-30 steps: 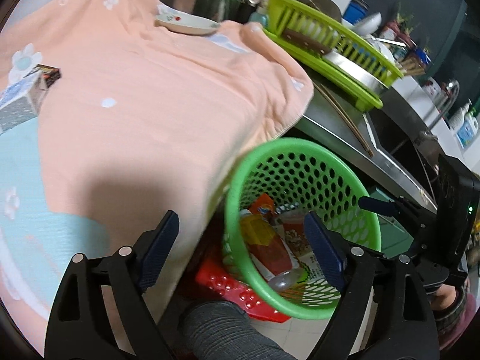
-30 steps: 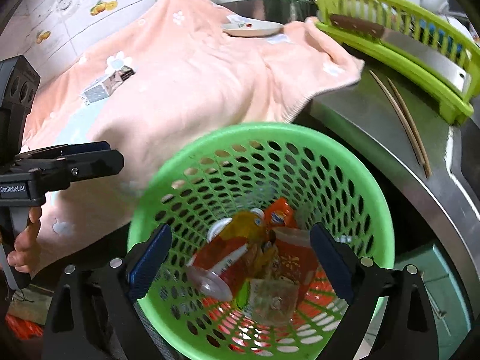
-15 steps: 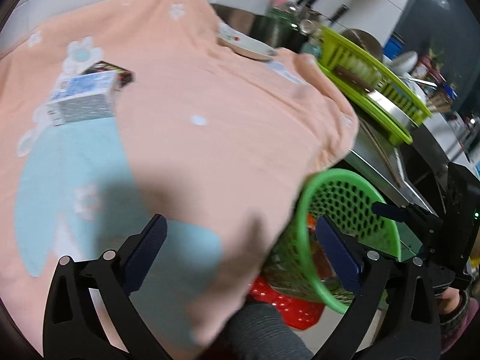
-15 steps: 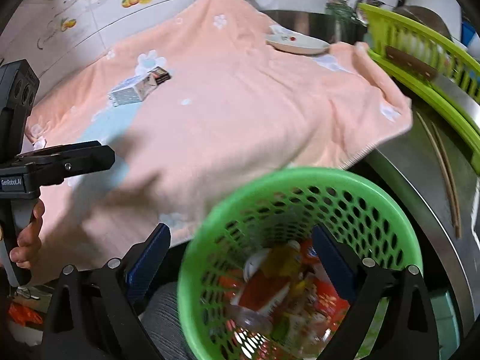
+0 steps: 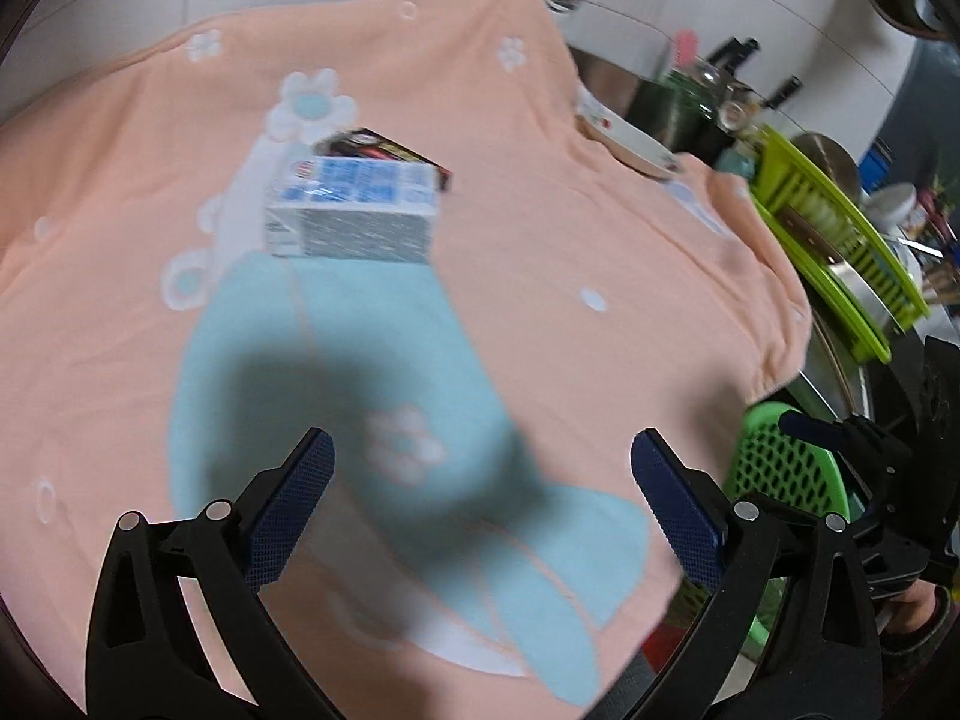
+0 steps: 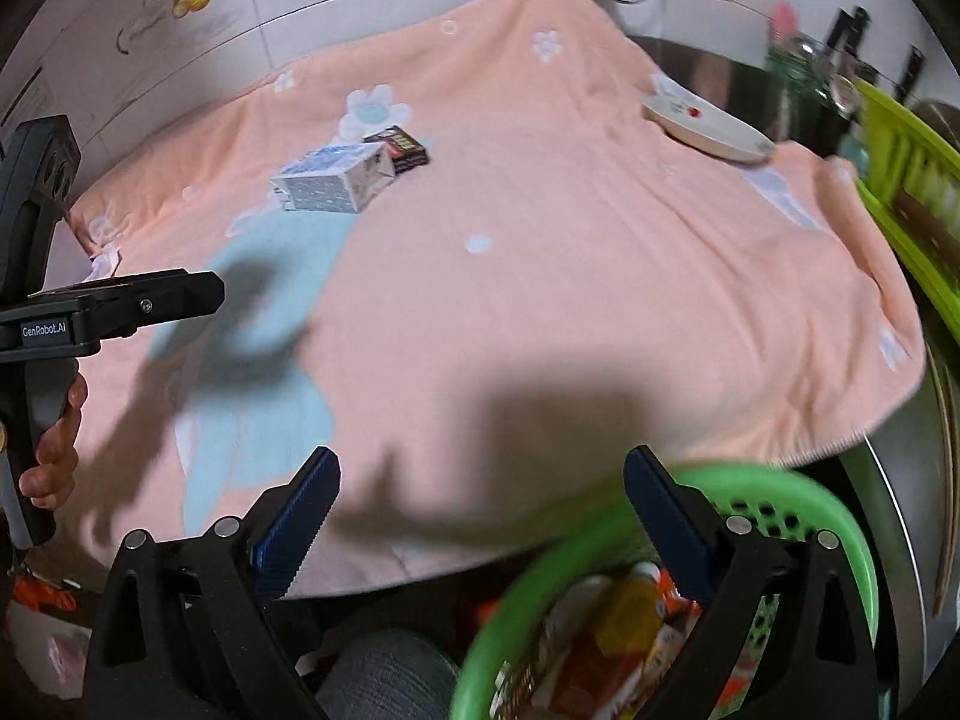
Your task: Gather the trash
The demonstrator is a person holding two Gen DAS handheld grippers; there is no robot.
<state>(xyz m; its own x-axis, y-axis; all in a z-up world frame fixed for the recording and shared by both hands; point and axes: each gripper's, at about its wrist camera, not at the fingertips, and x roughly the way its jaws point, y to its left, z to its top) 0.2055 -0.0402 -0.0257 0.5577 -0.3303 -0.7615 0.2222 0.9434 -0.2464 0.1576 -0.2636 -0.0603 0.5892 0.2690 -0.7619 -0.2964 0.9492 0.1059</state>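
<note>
Fingers [image 5: 300,498] of the left gripper [image 5: 480,498] spread wide apart with nothing between them, having just been opening, poised over the peach towel with pale blue and white flower shapes [image 5: 540,276] that covers the counter. Fingers [image 6: 300,516] of the right gripper [image 6: 480,516] likewise held apart and empty, above the towel's near edge.

Lying on the towel toward its far left part, well apart from both grippers: a blue-and-white rectangular drink carton [image 5: 354,216] on its side, with a small flat black packet with red print [image 5: 384,150] touching it on the far side.

Seen only partly from the left wrist, at the right past the towel's near right corner: the round green perforated plastic basket [image 5: 774,462], its contents hidden. Shown much better from the right wrist: the same basket [image 6: 798,516] below the towel's near edge, with blurred yellow, red and white wrappers [image 6: 624,624] inside.

From the right wrist alone: the left gripper's body from the side at the left edge, gripped by a hand [image 6: 54,456]. From the left wrist alone: the right gripper's dark body at the right edge.

At the towel's far right corner, a white shallow dish with a red mark [image 6: 708,126]; beyond the right edge, a lime-green slatted dish rack [image 5: 840,246].
</note>
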